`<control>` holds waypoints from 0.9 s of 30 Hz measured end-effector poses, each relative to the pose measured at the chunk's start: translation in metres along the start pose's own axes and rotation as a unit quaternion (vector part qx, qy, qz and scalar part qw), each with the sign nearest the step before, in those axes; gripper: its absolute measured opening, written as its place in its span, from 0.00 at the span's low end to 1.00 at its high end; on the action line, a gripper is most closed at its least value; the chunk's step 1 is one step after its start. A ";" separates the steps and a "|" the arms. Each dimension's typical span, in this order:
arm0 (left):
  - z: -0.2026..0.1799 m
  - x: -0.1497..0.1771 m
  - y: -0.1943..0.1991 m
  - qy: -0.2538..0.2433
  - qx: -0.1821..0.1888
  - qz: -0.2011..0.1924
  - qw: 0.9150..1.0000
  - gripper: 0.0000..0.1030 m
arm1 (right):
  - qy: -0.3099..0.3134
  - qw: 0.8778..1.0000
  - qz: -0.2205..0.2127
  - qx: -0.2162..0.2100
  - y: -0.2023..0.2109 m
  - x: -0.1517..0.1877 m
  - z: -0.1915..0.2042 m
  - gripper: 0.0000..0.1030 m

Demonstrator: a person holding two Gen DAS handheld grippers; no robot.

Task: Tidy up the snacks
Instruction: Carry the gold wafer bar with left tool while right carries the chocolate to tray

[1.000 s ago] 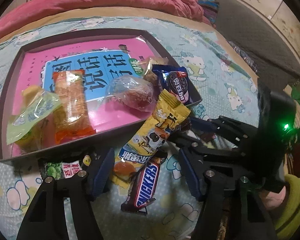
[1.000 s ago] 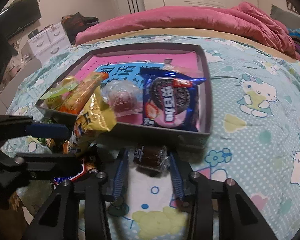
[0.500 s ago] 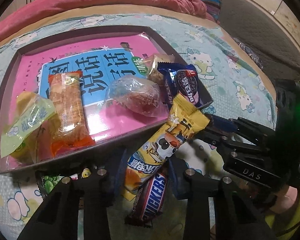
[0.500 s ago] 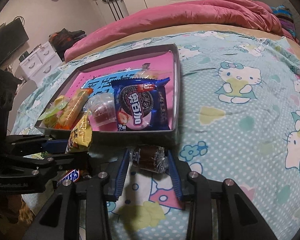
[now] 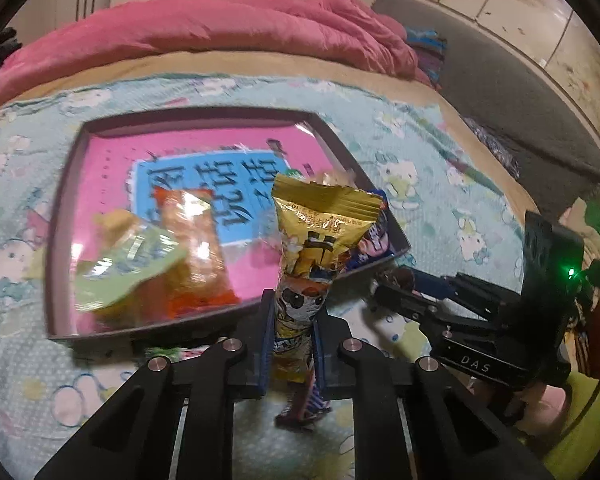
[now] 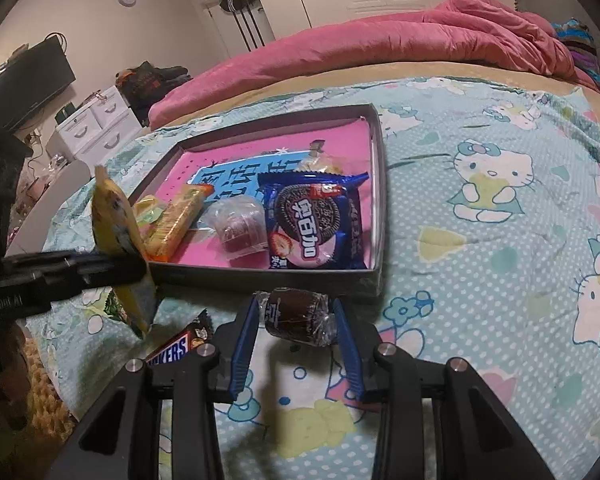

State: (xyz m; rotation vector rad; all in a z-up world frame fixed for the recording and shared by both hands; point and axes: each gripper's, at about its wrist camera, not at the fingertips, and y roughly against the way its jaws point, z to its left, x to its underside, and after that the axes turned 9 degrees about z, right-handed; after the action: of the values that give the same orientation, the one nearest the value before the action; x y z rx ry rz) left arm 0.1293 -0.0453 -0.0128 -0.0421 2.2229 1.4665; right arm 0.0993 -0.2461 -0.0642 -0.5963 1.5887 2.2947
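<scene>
Just in front of the tray's (image 5: 60,240) near wall, the left gripper (image 5: 290,336) has clamped its jaws on the yellow snack bag (image 5: 312,248), which a second ago lay flat across that wall and now stands upright, lifted clear of the bedsheet (image 6: 480,240). The Snickers bar (image 6: 172,350) that lay beside it remains on the sheet below. To the right of it, also before the tray's near wall, the right gripper (image 6: 298,320) is closed on a chocolate cake (image 6: 296,312). Inside the tray lie the Oreo pack (image 6: 312,224), an orange bar (image 6: 176,216) and other wrapped sweets. Both held snacks likely go into the tray next.
</scene>
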 end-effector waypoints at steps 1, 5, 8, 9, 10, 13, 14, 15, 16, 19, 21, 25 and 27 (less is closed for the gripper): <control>0.004 0.000 0.004 0.007 0.002 -0.003 1.000 0.16 | 0.001 1.000 -0.001 0.000 0.000 0.000 0.001 0.38; 0.019 0.002 0.022 0.030 0.007 -0.021 0.999 0.15 | 0.007 1.000 -0.006 -0.001 0.004 0.000 0.004 0.38; 0.032 0.002 0.040 0.046 0.000 -0.040 0.998 0.15 | 0.010 1.000 -0.011 -0.002 0.007 0.001 0.006 0.38; 0.036 0.001 0.046 0.052 -0.002 -0.047 0.998 0.15 | 0.012 1.000 -0.013 -0.003 0.008 0.001 0.007 0.38; 0.042 0.001 0.053 0.059 -0.006 -0.054 0.997 0.15 | 0.013 1.000 -0.014 -0.004 0.009 0.001 0.007 0.38; 0.056 0.001 0.069 0.074 -0.018 -0.073 0.994 0.15 | 0.017 1.000 -0.018 -0.004 0.011 0.001 0.009 0.38; 0.060 0.001 0.073 0.080 -0.019 -0.076 0.994 0.15 | 0.019 1.000 -0.019 -0.005 0.011 0.001 0.010 0.38; 0.064 0.002 0.076 0.085 -0.020 -0.080 0.993 0.15 | 0.021 1.000 -0.019 -0.005 0.012 0.001 0.011 0.38; 0.070 0.003 0.080 0.091 -0.022 -0.085 0.992 0.15 | 0.021 1.000 -0.018 -0.006 0.012 0.001 0.012 0.38; 0.078 0.004 0.089 0.100 -0.025 -0.095 0.990 0.15 | 0.024 1.000 -0.019 -0.007 0.013 0.001 0.015 0.38; 0.082 0.005 0.096 0.103 -0.027 -0.103 0.989 0.15 | 0.026 0.999 -0.021 -0.008 0.014 0.001 0.016 0.38; 0.086 0.006 0.110 0.108 -0.032 -0.122 0.986 0.15 | 0.027 0.999 -0.023 -0.009 0.015 0.001 0.017 0.38; 0.088 0.006 0.116 0.109 -0.036 -0.129 0.985 0.15 | 0.027 0.999 -0.024 -0.009 0.016 0.001 0.017 0.38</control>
State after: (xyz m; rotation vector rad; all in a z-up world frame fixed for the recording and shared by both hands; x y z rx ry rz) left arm 0.1239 0.0826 0.0562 -0.5169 2.2294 1.4549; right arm 0.0886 -0.2355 -0.0465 -0.6980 1.5611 2.2781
